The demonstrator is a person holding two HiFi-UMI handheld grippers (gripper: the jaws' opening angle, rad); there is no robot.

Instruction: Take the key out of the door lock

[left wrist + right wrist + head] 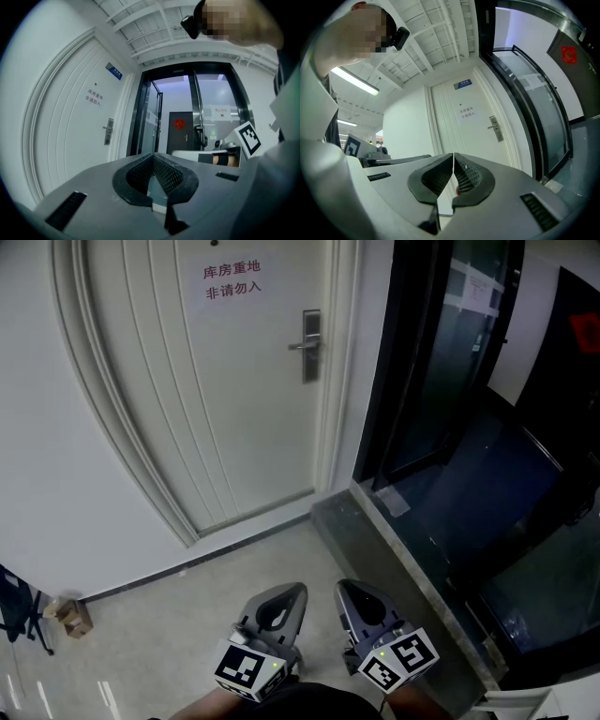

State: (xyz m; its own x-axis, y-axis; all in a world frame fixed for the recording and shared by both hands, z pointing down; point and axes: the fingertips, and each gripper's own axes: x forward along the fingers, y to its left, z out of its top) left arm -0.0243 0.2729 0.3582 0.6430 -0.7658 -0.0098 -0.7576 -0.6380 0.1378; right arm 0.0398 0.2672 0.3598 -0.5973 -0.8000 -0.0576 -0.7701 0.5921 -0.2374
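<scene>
Door lock (310, 345) keyhole too small

A white panelled door (216, 381) stands shut, with a red-lettered sign (232, 279) near its top and a metal handle (302, 346) on a lock plate (311, 345) at its right edge. A dark glass door (450, 362) stands to the right. The left gripper (298, 588) and right gripper (342, 586) hang side by side low over the floor (187, 615), well apart from the handle. A small cardboard box (73, 617) sits by the left wall

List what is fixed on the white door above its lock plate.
A paper notice with red print hangs above and left of the lock plate; higher up, a small blue sign. Nothing covers them. Whether a key sits in the lock is too small to tell.
</scene>
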